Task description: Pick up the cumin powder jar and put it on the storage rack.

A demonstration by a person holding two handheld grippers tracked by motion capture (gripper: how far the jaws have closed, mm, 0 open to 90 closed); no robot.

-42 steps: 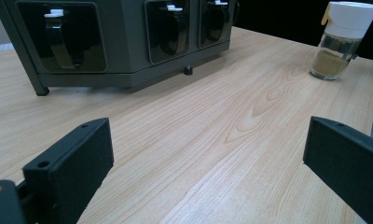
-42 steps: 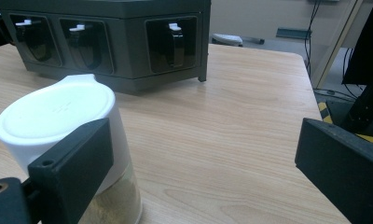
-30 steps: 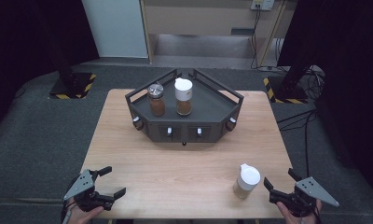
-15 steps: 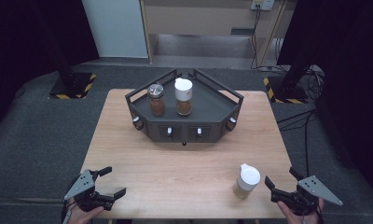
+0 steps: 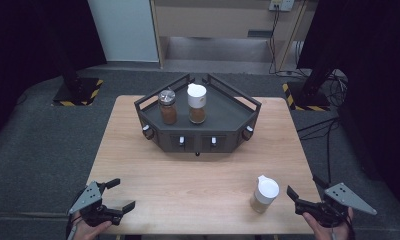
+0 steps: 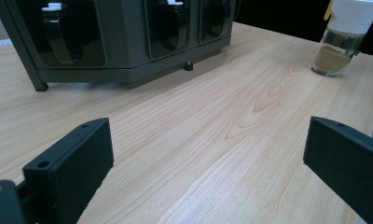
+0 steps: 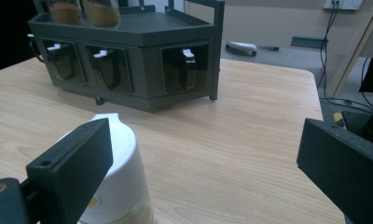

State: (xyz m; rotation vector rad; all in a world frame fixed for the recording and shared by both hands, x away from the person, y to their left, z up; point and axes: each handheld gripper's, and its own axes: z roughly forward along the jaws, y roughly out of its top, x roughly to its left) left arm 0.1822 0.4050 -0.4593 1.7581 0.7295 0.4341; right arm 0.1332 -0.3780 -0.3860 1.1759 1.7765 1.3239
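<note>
Standing just left of open right gripper (image 5: 302, 196): white-capped jar (image 5: 264, 194)

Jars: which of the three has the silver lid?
The left jar on the rack. Its neighbour and the jar on the table both have white lids.

Grey carpet floor (image 5: 33, 145), black curtains (image 5: 18, 45) both sides, pale wall panel (image 5: 123, 30) at back, wood table (image 5: 198, 175) in middle
</note>
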